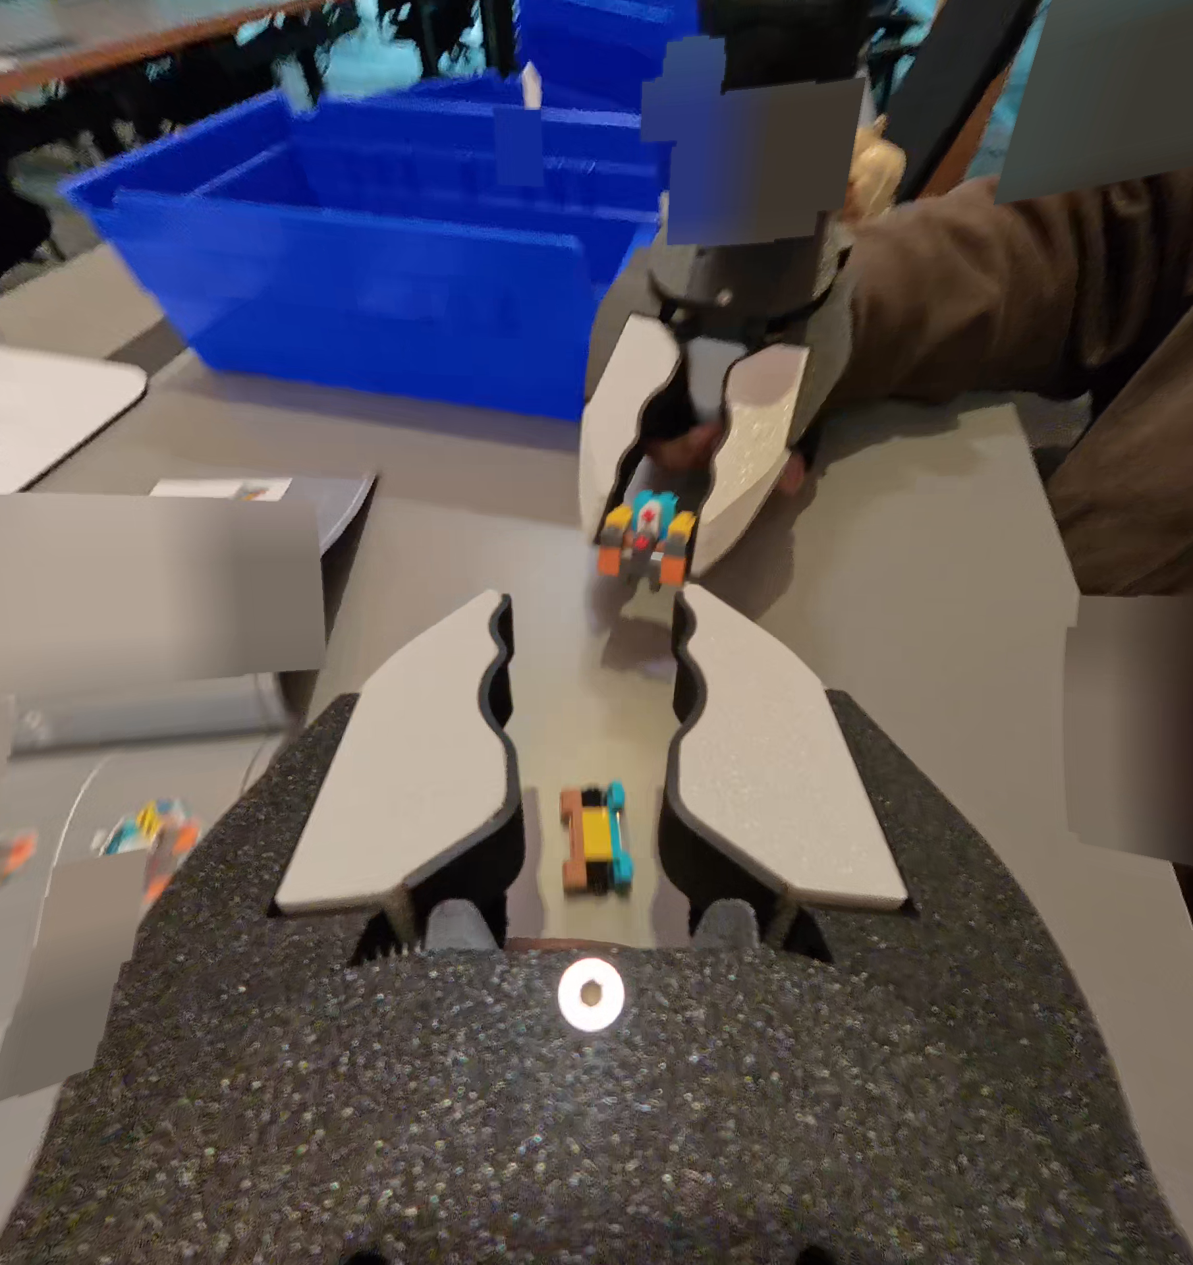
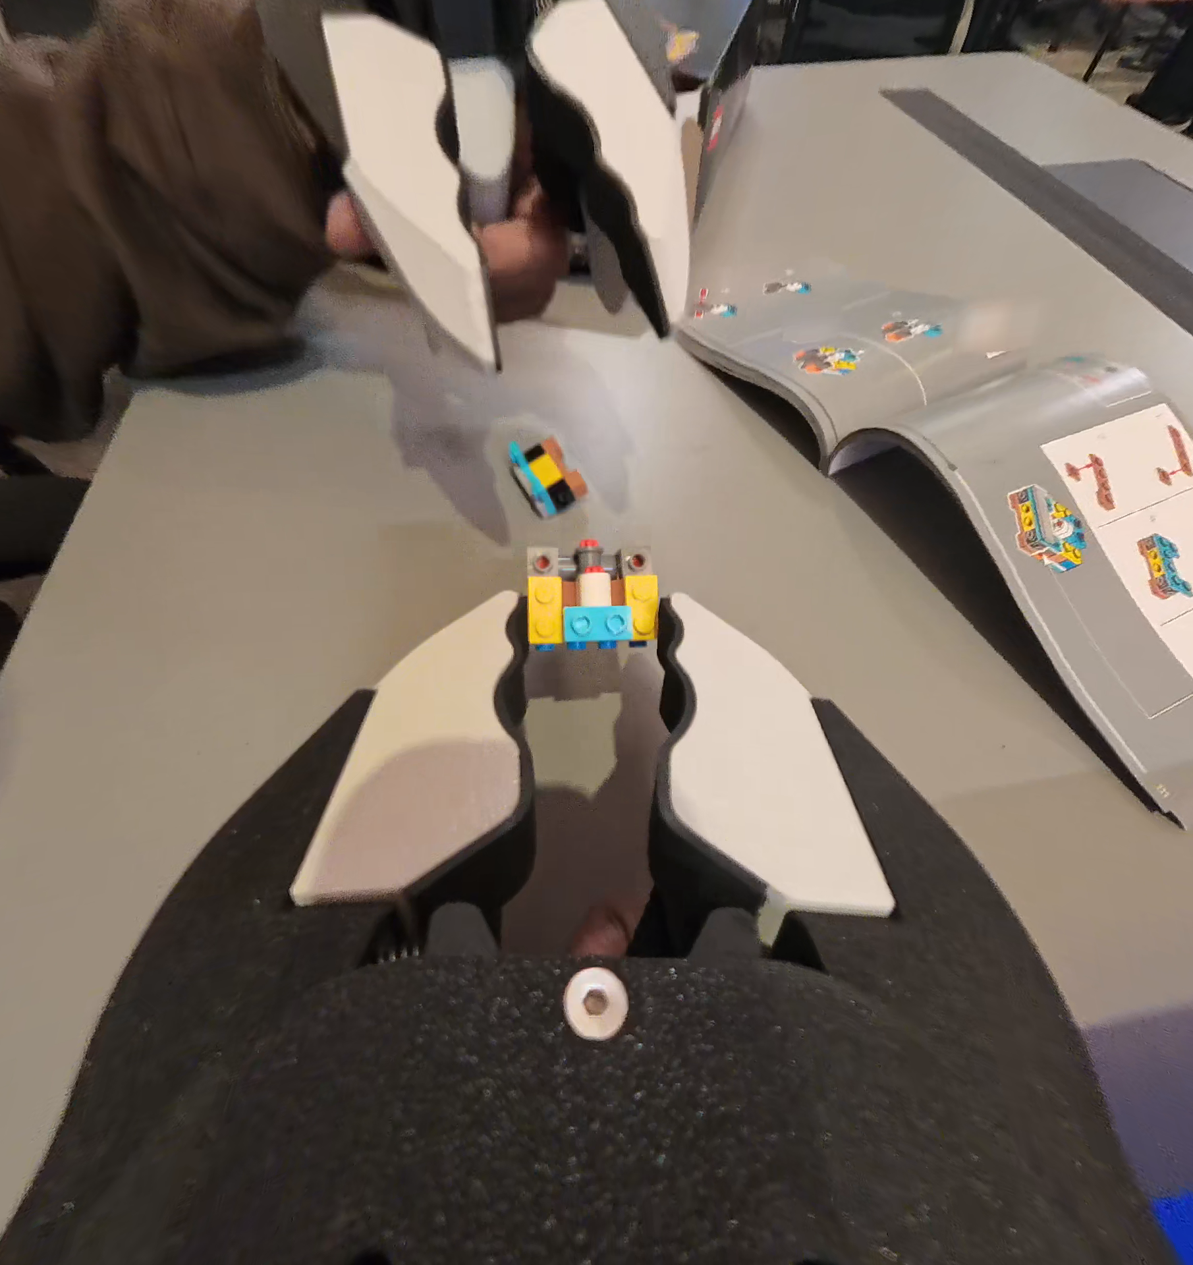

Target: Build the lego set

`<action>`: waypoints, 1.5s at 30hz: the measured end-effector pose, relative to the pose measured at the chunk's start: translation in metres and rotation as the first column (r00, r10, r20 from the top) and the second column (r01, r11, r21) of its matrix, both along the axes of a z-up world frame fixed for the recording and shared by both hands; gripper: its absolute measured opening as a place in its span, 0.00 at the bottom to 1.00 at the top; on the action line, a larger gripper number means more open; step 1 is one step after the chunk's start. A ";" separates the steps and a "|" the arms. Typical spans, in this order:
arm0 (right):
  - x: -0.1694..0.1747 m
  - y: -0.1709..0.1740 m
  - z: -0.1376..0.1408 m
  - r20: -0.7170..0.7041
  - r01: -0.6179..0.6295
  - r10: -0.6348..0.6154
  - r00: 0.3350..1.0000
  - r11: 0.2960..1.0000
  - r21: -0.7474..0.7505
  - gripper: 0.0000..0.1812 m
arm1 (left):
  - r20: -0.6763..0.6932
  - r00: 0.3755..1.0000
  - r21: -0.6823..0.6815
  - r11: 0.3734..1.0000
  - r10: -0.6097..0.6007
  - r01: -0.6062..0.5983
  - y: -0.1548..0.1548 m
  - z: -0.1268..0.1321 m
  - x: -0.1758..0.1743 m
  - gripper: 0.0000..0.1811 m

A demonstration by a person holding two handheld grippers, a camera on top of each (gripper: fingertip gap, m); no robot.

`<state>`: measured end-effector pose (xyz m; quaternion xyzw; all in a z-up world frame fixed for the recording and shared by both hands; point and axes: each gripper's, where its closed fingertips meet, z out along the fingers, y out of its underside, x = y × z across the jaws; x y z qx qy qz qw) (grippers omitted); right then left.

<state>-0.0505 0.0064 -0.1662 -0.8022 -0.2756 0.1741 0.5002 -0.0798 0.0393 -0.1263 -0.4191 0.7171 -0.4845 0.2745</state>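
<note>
A: The right gripper point(image 2: 592, 619) is pinching the larger sub-assembly point(image 2: 592, 602), the yellow, turquoise and brown one, right at its fingertips and holding it just above the grey table point(image 2: 237, 547).

B: And the left gripper point(image 1: 590, 609)?

A: Its jaws are standing wide and carrying nothing. The small yellow-and-black module point(image 1: 597, 838), with its turquoise and brown ends, is lying flat on the table between its fingers, closer to the gripper body than to the tips.

B: What is worrying you?

A: The right grip is looking shallow, I think: only the tips are catching the yellow side bricks, so pressing the two pieces together could be twisting the sub-assembly out. Also, the module is sitting deep in the left gap; closing there might be squeezing it skewed or flicking it across the table. The open instruction booklet point(image 2: 990, 383) is lying near enough to snag a stray piece.
</note>
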 end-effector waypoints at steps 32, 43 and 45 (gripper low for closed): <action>-0.027 -0.018 0.017 0.397 -0.234 0.114 0.911 0.934 0.269 0.26 | -0.370 0.890 -0.296 0.942 -0.267 0.160 -0.049 -0.031 -0.024 0.13; -0.040 -0.023 0.027 0.387 -0.227 0.083 0.918 0.911 0.344 0.08 | -0.285 0.913 -0.450 0.882 -0.292 0.142 -0.065 -0.010 -0.006 0.19; -0.034 -0.018 0.033 0.308 -0.140 0.030 0.951 0.929 0.342 0.07 | -0.219 0.959 -0.423 0.903 -0.178 0.071 -0.052 -0.004 -0.001 0.25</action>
